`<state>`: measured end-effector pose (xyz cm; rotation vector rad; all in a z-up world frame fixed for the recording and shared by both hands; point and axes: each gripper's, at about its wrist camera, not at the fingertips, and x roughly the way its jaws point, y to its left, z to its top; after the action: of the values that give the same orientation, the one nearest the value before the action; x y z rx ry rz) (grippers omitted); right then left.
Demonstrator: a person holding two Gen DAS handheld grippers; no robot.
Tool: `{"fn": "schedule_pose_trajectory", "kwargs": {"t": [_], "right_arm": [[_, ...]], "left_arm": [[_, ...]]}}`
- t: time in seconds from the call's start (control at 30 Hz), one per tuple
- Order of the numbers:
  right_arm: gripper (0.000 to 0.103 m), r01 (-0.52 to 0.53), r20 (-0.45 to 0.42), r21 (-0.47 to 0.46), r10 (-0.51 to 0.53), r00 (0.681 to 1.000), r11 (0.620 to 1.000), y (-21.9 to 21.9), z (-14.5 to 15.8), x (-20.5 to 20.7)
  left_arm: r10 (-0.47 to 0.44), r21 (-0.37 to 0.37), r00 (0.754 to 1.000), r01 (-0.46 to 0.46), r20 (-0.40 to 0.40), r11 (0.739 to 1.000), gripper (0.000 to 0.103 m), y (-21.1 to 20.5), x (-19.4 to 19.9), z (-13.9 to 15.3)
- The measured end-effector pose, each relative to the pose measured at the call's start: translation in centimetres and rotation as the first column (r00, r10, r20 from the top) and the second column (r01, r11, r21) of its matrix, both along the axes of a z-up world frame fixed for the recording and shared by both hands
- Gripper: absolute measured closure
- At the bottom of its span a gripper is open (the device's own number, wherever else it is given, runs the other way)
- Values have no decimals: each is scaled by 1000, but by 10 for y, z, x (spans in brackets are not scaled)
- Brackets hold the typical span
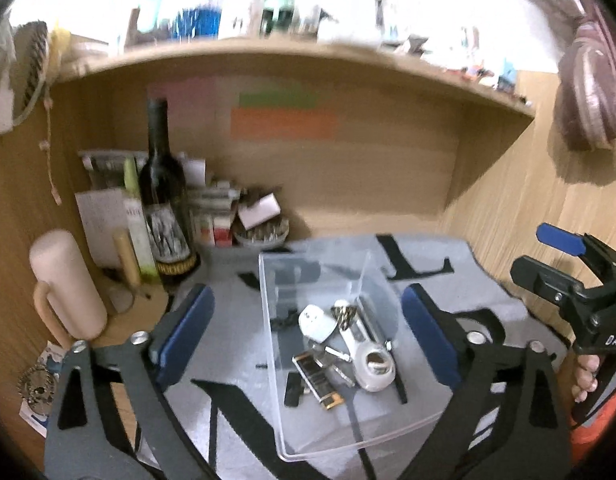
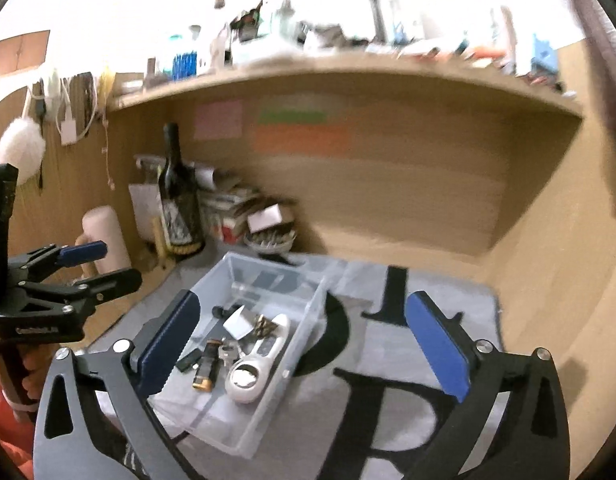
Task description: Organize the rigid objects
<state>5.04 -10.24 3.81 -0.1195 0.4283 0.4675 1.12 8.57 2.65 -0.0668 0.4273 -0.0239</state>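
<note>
Left wrist view: the left gripper (image 1: 308, 332) hangs above the clear plastic box (image 1: 276, 380), jaws spread wide and holding nothing. The box sits on a grey mat (image 1: 468, 304) printed with black letters, and the small items appear already gathered inside: a white opener (image 1: 372, 360), a lighter (image 1: 318, 380), a metal tag (image 1: 316, 320) and a small black piece (image 1: 292, 392). The sorting looks near its end; the next move probably calls for checking the mat for strays.

Right wrist view: the right gripper (image 2: 300, 344) is likewise released and empty, to the right of the box (image 2: 244, 436). The left gripper (image 2: 96, 264) shows at the left edge. A dark bottle (image 2: 178, 196) stands behind, against the wooden back wall.
</note>
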Motion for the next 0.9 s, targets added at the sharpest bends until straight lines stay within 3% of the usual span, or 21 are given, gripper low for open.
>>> {"fn": "schedule_pose_trajectory", "kwargs": {"t": [0.17,0.47,0.9], "right_arm": [[0,26,55,25,-28,998,999,-15,7,-21],[0,57,93,56,-62,994,997,-33,5,-47],[0,58,97,67,-65,993,996,-36,4,-54]], "left_arm": [[9,34,996,-12,86,999,2,-18,-25,10],[-2,45,985,-6,174,999,1,-36,-52,12],[-3,48,983,-6,182,999,0,-38,-59,10]]}}
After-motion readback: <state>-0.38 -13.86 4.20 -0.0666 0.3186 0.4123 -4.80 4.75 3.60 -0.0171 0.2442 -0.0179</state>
